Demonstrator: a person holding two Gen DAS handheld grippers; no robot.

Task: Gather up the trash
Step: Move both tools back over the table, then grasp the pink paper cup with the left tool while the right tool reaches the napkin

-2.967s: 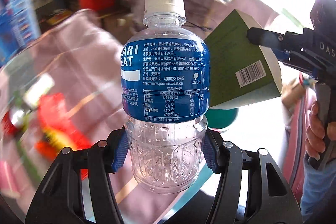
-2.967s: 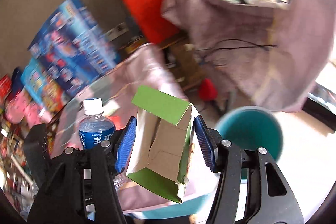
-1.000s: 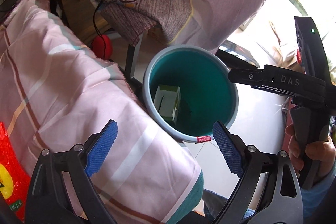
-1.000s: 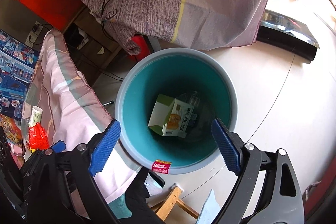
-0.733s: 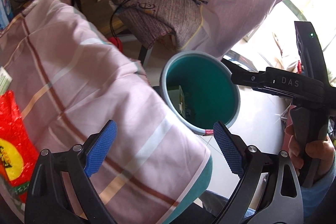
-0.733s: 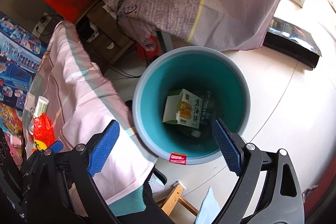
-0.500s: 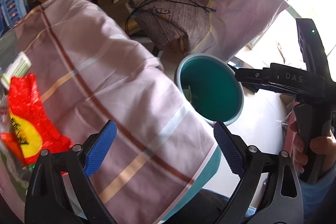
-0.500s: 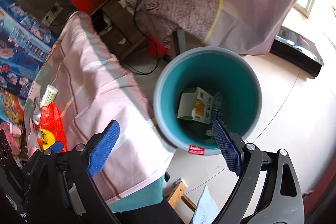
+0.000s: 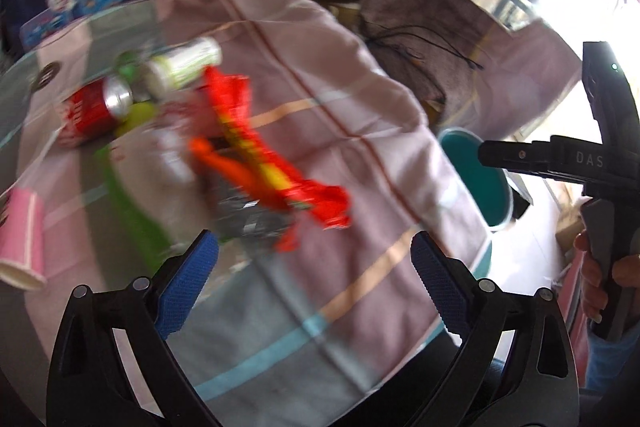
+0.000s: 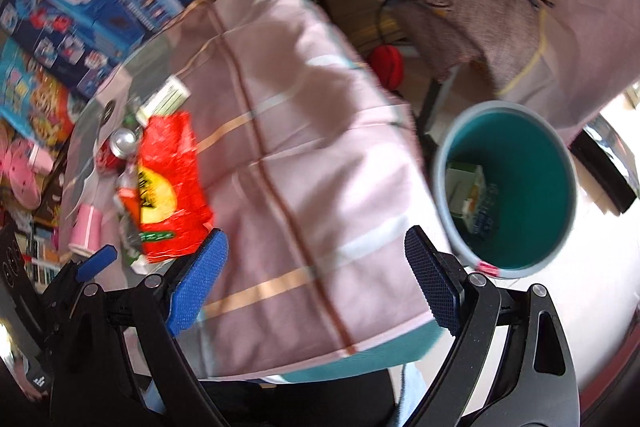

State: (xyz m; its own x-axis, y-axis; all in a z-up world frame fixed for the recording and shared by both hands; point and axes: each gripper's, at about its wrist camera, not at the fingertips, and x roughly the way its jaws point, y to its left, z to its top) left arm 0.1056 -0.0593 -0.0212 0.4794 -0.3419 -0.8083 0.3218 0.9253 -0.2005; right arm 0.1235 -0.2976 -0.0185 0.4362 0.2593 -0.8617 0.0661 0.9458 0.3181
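Pink-striped tablecloth [image 9: 360, 99] w/ trash piled at its left; bin [image 10: 508, 187] on floor, right. Left gripper [image 9: 312, 271] and right gripper [image 10: 316, 279] both wide open, empty. Red wrapper [image 9: 272, 163]: prob light, crinkly, slippery — pinch a bunched fold. Red can [image 9: 92, 111]: thin-walled, grip mid-body.

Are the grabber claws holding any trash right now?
No. The left gripper and the right gripper both stand wide open with nothing between their blue pads; only the pink tablecloth lies beneath.
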